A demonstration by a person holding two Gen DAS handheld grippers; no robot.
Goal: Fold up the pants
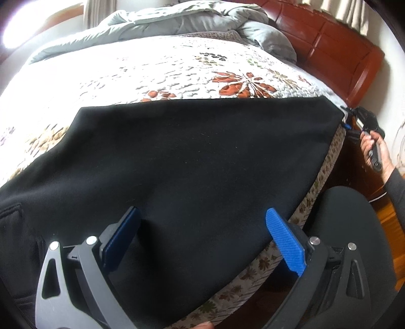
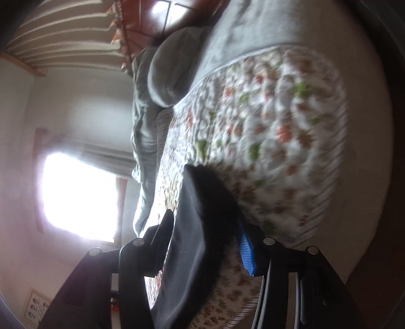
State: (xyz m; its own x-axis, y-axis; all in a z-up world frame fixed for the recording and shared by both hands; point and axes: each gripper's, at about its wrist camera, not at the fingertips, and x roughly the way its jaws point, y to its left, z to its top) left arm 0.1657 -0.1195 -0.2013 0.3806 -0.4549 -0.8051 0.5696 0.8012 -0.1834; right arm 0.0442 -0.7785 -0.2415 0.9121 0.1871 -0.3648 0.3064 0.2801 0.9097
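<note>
— Both claws first: where do they stand?

— Left gripper (image 1: 202,227) hangs with its jaws spread wide above the black pants (image 1: 189,151), the blue pads (image 1: 286,240) clear of the cloth, nothing between them but the fabric lying below. My right gripper (image 2: 205,238) sits at the far corner of the pants, jaws parted about halfway; the folded edge of the pants (image 2: 197,227) runs between the fingers, yet I see no pad pressing it.

— And the pants themselves?

— Spread flat across the flowered quilt (image 1: 177,73), along the near edge of the bed, one corner reaching out to my right hand (image 1: 374,151). A grey duvet (image 1: 177,22) lies bunched by the wooden headboard (image 1: 329,43), well apart from them.
</note>
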